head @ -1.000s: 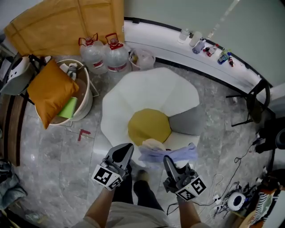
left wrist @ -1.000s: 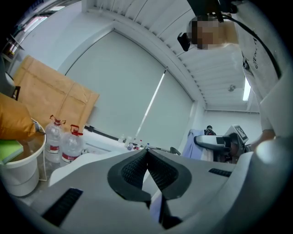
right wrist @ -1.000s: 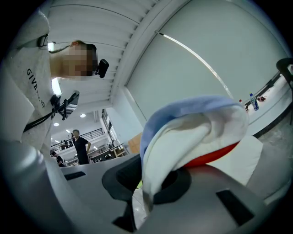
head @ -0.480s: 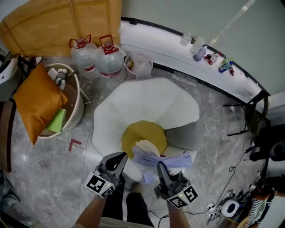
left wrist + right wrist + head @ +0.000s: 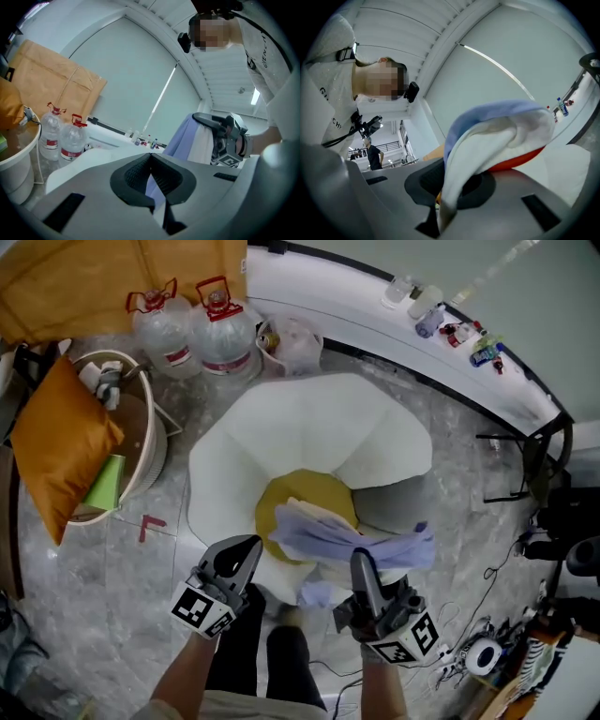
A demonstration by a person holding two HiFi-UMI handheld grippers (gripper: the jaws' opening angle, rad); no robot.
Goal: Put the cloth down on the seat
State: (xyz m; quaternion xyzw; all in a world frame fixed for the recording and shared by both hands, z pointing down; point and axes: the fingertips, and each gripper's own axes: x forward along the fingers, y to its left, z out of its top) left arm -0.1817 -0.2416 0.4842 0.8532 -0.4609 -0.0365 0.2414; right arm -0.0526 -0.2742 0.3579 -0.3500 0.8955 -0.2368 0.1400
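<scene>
A lavender and white cloth hangs stretched between my two grippers, over the front of the round yellow seat of a white petal-shaped chair. My right gripper is shut on the cloth's right part; in the right gripper view the cloth bulges out from the closed jaws. My left gripper is at the cloth's left end. Its jaws meet at the tips, and a strip of the cloth shows between them. A loose end droops between the grippers.
Two large water bottles stand behind the chair. A round basket with an orange cushion is at the left. A white ledge carries small bottles. A black chair frame and cables are at the right.
Both grippers have carried the cloth forward and lower, from the chair's front edge to over the yellow seat. The cloth now spreads wider to the right.
</scene>
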